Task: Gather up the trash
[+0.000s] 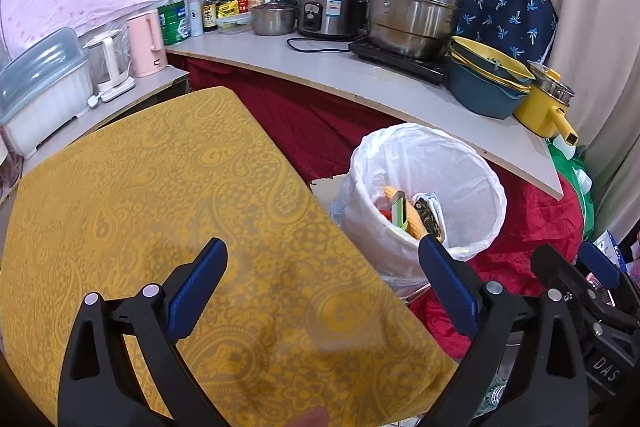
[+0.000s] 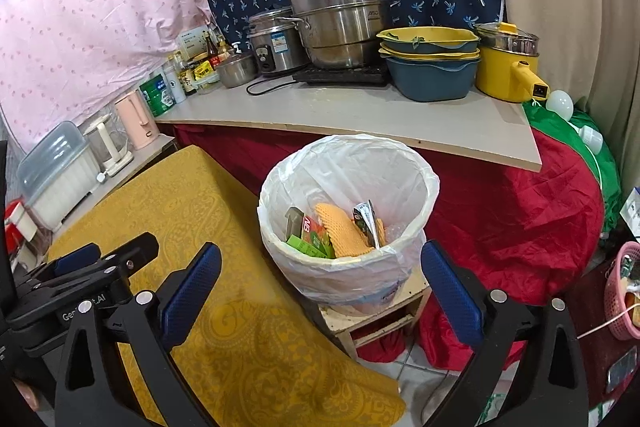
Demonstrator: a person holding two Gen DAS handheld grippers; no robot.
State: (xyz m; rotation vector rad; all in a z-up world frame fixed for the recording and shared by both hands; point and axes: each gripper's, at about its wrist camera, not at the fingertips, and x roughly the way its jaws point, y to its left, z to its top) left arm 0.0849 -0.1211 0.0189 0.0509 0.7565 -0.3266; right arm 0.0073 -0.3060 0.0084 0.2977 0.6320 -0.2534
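Note:
A white bin lined with a plastic bag [image 2: 400, 259] [image 1: 476, 231] stands on a small wooden stool [image 2: 384, 319] beside the table. Inside lie trash pieces: a yellow mesh cloth [image 2: 342, 227], green and red cartons [image 2: 310, 233] and a foil pouch [image 2: 366, 217]. My right gripper [image 2: 320, 267] is open just in front of the bin, nothing between its fingers. My left gripper [image 1: 324, 263] is open over the yellow patterned tablecloth [image 1: 180, 207], the bin to its right, and holds nothing. In the right wrist view the left gripper [image 2: 96, 259] shows at the left edge.
A grey counter [image 2: 360, 119] behind the bin carries steel pots [image 2: 340, 15], a rice cooker [image 2: 272, 47], stacked yellow and blue basins [image 2: 432, 67], a yellow pot [image 2: 508, 67], bottles and kettles. Red cloth [image 2: 520, 219] drapes below it. A pink basket [image 2: 624, 291] sits at far right.

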